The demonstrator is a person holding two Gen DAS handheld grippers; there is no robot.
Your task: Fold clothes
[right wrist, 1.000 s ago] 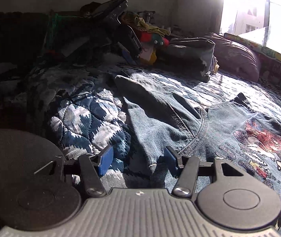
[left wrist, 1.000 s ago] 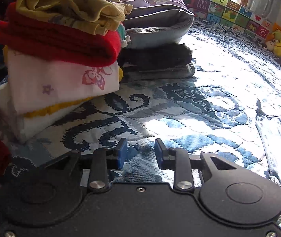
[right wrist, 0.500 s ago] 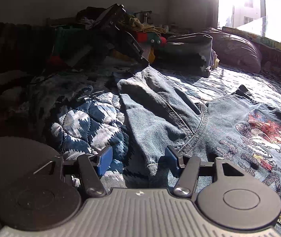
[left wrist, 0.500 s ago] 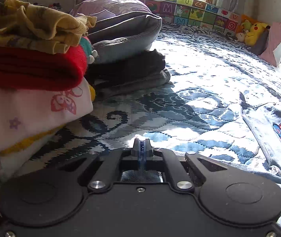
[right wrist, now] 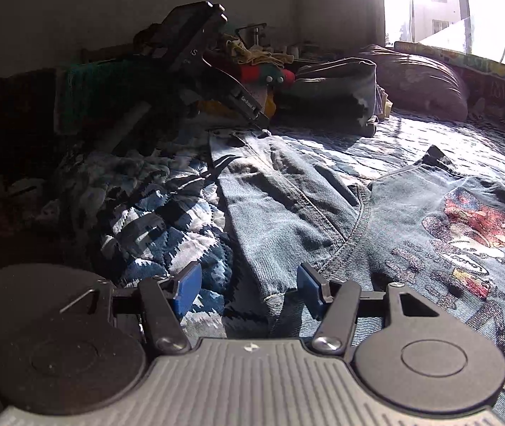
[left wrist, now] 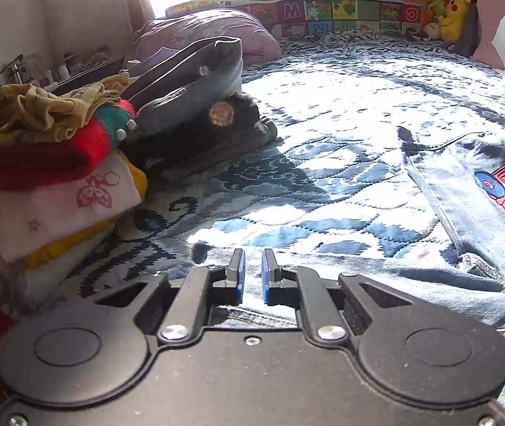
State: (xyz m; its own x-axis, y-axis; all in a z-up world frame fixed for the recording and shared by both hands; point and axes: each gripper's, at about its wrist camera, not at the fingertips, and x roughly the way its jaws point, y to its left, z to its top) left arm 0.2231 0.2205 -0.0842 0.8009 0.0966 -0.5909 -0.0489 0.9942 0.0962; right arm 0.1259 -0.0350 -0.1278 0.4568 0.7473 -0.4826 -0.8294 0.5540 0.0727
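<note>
The left gripper (left wrist: 253,272) hovered low over a denim sleeve (left wrist: 376,277), its blue pads a narrow gap apart and gripping nothing. The right gripper (right wrist: 249,285) stood wide open astride the sleeve's cuff (right wrist: 273,300), holding nothing. The denim jacket (right wrist: 430,234), cartoon print up, lay spread on the blue patterned quilt (left wrist: 323,163). Beyond it sat a stack of folded clothes (left wrist: 53,174), then a purple pillow (left wrist: 210,32).

window (right wrist: 465,3) glare blown out | quilt (left wrist: 323,113) sunlit, hard shadows | left side dim | fisheye-bent edges
</note>
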